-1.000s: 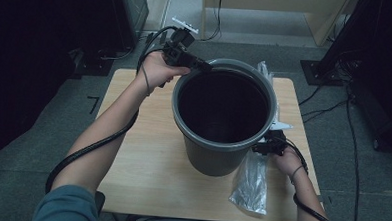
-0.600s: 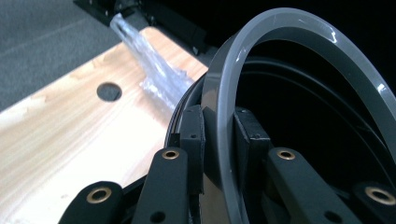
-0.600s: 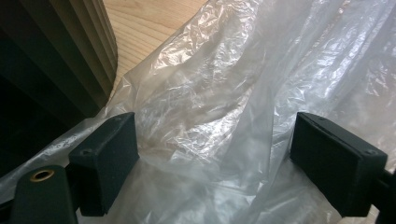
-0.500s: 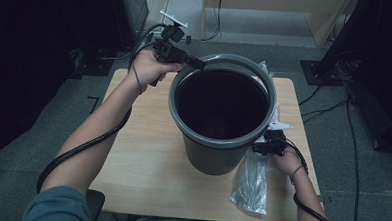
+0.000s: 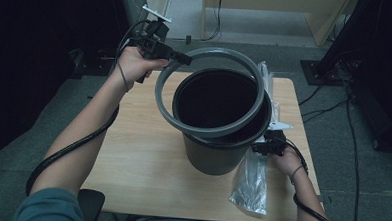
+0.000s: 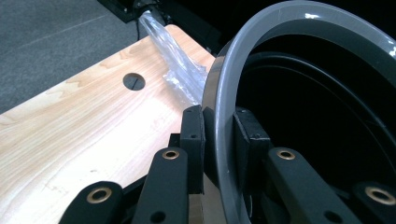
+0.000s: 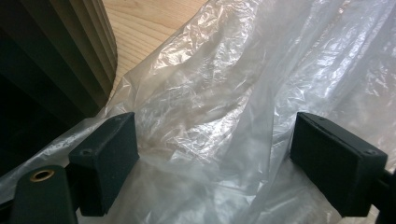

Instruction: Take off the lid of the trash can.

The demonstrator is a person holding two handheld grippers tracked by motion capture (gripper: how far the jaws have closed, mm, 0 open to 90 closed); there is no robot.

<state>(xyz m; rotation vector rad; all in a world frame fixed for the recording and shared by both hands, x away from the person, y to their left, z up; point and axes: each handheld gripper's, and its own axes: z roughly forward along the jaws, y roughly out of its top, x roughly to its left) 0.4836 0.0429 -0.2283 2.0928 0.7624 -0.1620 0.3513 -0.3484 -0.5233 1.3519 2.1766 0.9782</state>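
A dark grey bin (image 5: pixel 217 151) stands on the wooden table (image 5: pixel 142 153). Its grey rim ring (image 5: pixel 205 128) is lifted off at the far left and rests tilted on the bin's top. My left gripper (image 5: pixel 183 58) is shut on the ring's far left part; in the left gripper view the pads clamp the ring (image 6: pixel 219 154) on both sides. My right gripper (image 5: pixel 262 146) sits by the bin's right side, over a clear plastic bag (image 5: pixel 251 183). In the right gripper view its jaws stand wide apart with the bag (image 7: pixel 210 121) lying between them, pads not pressing it.
The bag runs along the table's right side, from behind the bin to the front edge. A round cable hole (image 6: pixel 134 81) is in the tabletop. Dark equipment and cables stand on the floor around the table. The table's left half is bare wood.
The left gripper has lifted the ring's far left side up and away from the bin, so the ring now tilts. The right gripper has stayed put.
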